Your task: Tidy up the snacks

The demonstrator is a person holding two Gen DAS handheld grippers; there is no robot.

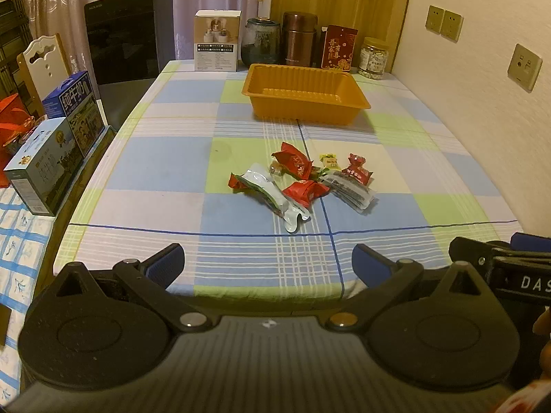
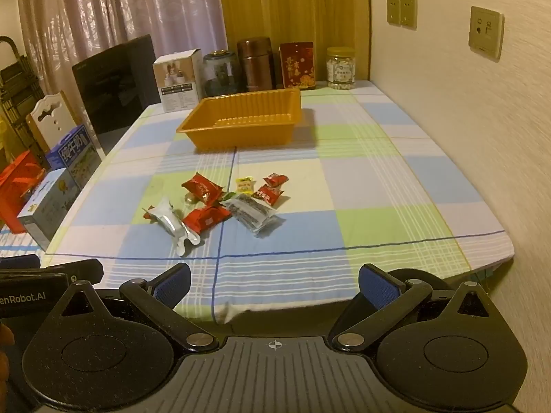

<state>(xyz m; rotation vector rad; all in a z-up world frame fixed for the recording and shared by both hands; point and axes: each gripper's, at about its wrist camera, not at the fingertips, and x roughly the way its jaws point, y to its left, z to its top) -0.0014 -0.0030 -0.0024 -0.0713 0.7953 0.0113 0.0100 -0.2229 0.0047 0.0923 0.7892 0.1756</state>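
The left hand-held gripper point(image 1: 268, 265) tilts downward, its two blue-padded fingers point(image 1: 165, 263) spread as wide as they go, with nothing between them. The right hand-held gripper point(image 2: 275, 284) tilts down at much the same slant, its blue pads point(image 2: 378, 285) likewise splayed far apart and gripping nothing. The two sit side by side: the right one's black body shows at the right edge of the left wrist view, and the left one's body shows at the left edge of the right wrist view. A bit of the person's hand point(image 2: 5, 361) shows just left of the right hand-held gripper's body
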